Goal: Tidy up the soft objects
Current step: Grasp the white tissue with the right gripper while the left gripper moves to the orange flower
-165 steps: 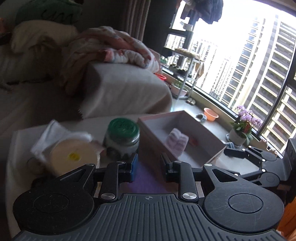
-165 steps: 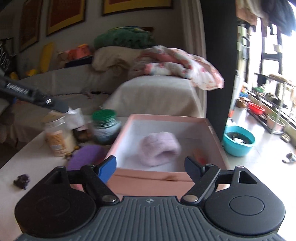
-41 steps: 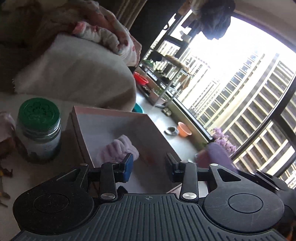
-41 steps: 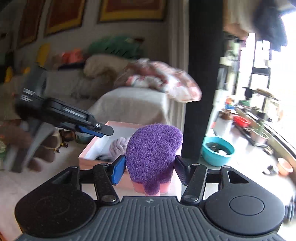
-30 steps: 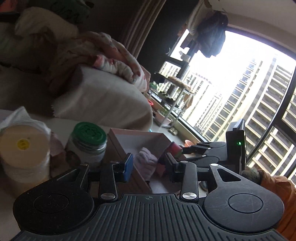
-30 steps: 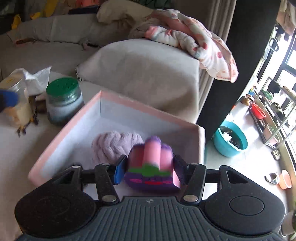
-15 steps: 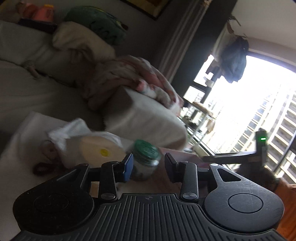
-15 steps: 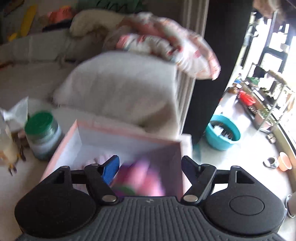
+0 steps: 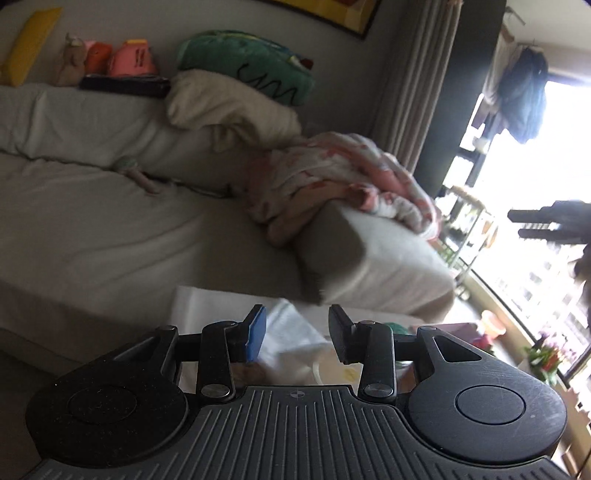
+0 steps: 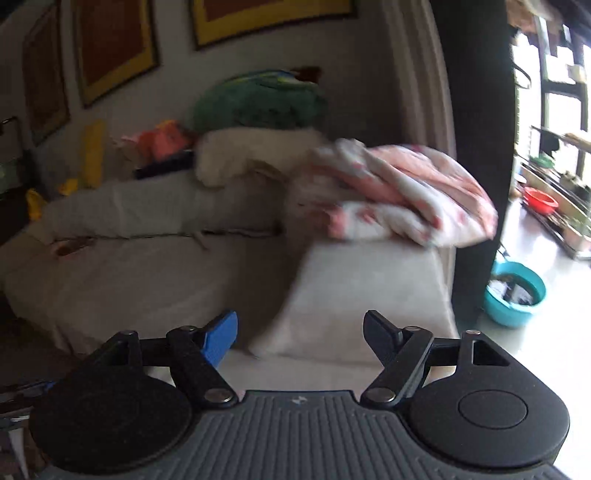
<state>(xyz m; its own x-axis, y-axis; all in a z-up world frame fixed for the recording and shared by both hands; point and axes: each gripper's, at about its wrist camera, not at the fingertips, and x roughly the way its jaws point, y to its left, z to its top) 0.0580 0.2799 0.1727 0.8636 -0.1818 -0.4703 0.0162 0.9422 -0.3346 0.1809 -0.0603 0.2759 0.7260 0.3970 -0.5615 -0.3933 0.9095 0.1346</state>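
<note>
This is a lived-in home, a sitting room in a high-rise flat. Ahead of the left claw [image 9: 295,332] stretches a grey sofa [image 9: 110,229] heaped with a cream pillow [image 9: 229,107], a green plush cushion [image 9: 247,66], small soft toys [image 9: 110,59] and a crumpled pink floral blanket [image 9: 332,177]. Gold-framed pictures [image 10: 258,18] hang on the wall above. To the claw's right, curtains [image 9: 417,74] edge a tall window [image 9: 535,277] facing apartment towers, with laundry [image 9: 524,96] hanging, potted flowers [image 9: 550,354] and a teal basin [image 10: 515,293] on the floor.
</note>
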